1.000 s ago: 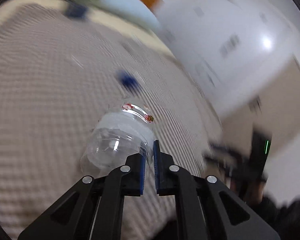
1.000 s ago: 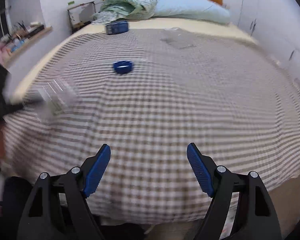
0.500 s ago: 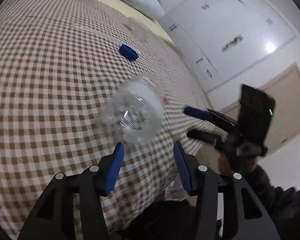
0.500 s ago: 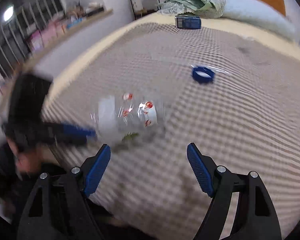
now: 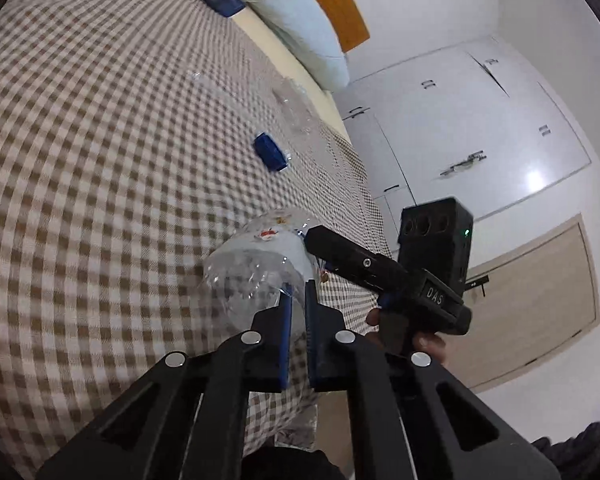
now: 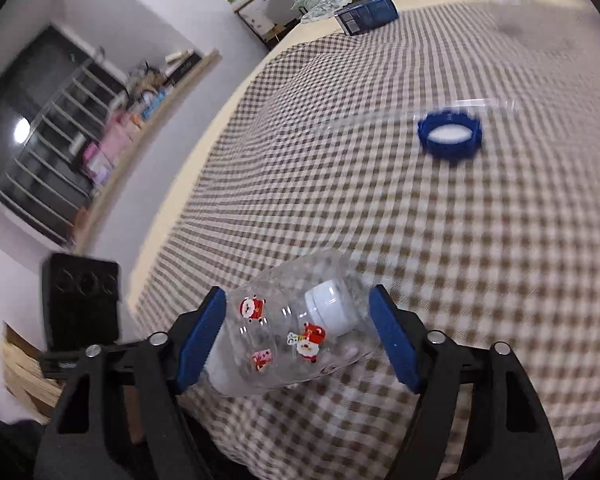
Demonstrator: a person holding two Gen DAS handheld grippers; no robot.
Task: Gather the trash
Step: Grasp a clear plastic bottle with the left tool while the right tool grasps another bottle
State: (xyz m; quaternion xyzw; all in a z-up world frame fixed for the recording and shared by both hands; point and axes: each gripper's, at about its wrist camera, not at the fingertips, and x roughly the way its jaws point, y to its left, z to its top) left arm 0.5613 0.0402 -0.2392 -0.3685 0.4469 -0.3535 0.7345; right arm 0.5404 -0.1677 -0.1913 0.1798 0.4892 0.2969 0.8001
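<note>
Clear plastic jar point(image 6: 296, 336) pinched in left gripper point(image 5: 296, 300); right gripper point(image 6: 296, 340) wide around it

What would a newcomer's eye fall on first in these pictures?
The clear plastic jar with Santa stickers, at the near edge of the checked bed cover: the left tool pinches its rim and the open right tool straddles it. Farther up the bed lies a blue lid.
</note>
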